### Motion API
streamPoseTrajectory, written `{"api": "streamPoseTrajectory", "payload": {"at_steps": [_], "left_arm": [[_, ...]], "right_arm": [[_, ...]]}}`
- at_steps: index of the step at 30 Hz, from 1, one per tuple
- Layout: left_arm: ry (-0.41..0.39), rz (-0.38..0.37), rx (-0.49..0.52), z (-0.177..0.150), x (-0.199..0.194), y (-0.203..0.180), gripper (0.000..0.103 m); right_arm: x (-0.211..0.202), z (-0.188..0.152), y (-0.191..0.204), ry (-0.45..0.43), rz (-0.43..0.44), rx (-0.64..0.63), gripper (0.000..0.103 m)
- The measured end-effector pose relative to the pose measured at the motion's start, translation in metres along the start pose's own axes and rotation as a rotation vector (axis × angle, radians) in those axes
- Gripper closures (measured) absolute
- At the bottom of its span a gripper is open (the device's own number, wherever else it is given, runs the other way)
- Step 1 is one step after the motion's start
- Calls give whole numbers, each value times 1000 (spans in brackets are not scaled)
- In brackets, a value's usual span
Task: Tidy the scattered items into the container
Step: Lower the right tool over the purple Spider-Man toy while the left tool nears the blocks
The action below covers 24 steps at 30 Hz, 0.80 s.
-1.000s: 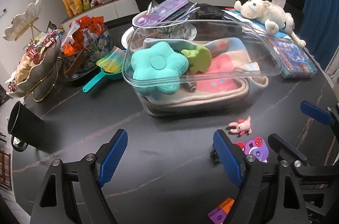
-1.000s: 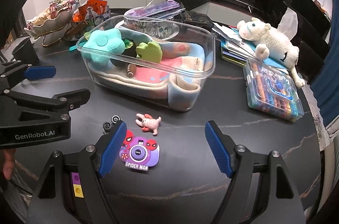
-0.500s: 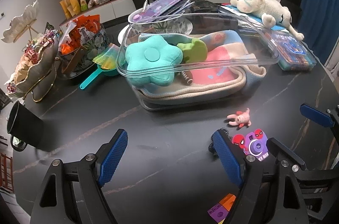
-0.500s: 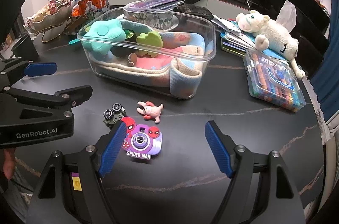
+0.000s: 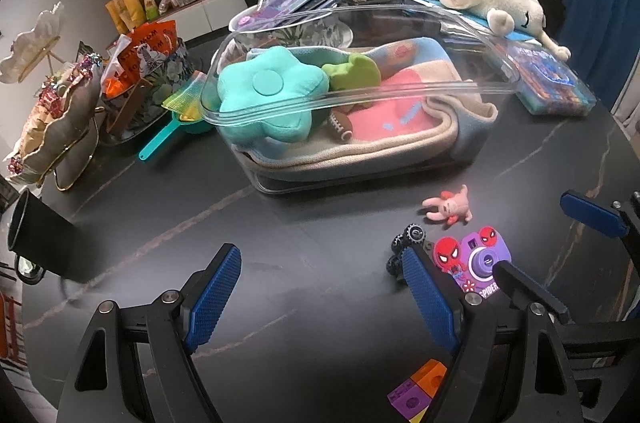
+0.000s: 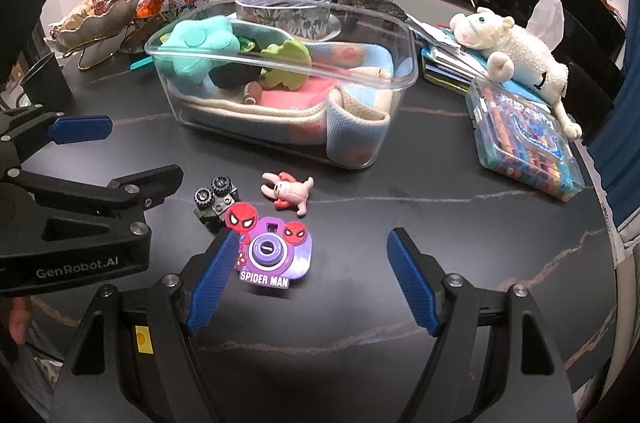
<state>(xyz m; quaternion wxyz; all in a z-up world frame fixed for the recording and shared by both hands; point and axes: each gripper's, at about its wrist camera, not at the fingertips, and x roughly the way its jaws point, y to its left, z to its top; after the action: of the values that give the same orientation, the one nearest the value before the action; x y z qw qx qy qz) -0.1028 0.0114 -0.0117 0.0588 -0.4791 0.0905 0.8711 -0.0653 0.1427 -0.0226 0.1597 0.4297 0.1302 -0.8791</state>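
Observation:
A clear plastic container (image 6: 412,63) (image 5: 400,91) stands mid-table, holding a folded blanket, a teal flower cushion (image 5: 264,95), a green soft toy and a tiny football. In front of it lie a pink bunny figure (image 6: 286,191) (image 5: 448,209), a Spider-Man toy camera (image 6: 272,255) (image 5: 476,259) and a small black wheeled toy (image 6: 214,197) (image 5: 406,243). Purple and orange blocks (image 5: 416,389) lie nearest me. My right gripper (image 6: 312,255) (image 5: 548,239) is open, with the camera just inside its left finger. My left gripper (image 5: 320,279) (image 6: 132,151) is open over bare table left of the toys.
To the right are a plush sheep (image 6: 516,51) on stacked books and a crayon box (image 6: 528,143). On the left stand a black mug (image 5: 44,239), a leaf-shaped candy dish (image 5: 60,127) and a snack bowl (image 5: 148,79). A hand (image 6: 16,315) shows at the lower left.
Both grippers have drawn back slightly, so the loose toys sit a little higher in each view. Both stay open and nothing was picked up.

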Motion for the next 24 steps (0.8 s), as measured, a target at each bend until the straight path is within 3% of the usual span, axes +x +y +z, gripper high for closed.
{"api": "streamPoseTrajectory", "payload": {"at_steps": [24], "left_arm": [[27, -21, 11, -10, 3, -1, 23]], "right_arm": [[17, -14, 14, 36, 35, -37, 29]]}}
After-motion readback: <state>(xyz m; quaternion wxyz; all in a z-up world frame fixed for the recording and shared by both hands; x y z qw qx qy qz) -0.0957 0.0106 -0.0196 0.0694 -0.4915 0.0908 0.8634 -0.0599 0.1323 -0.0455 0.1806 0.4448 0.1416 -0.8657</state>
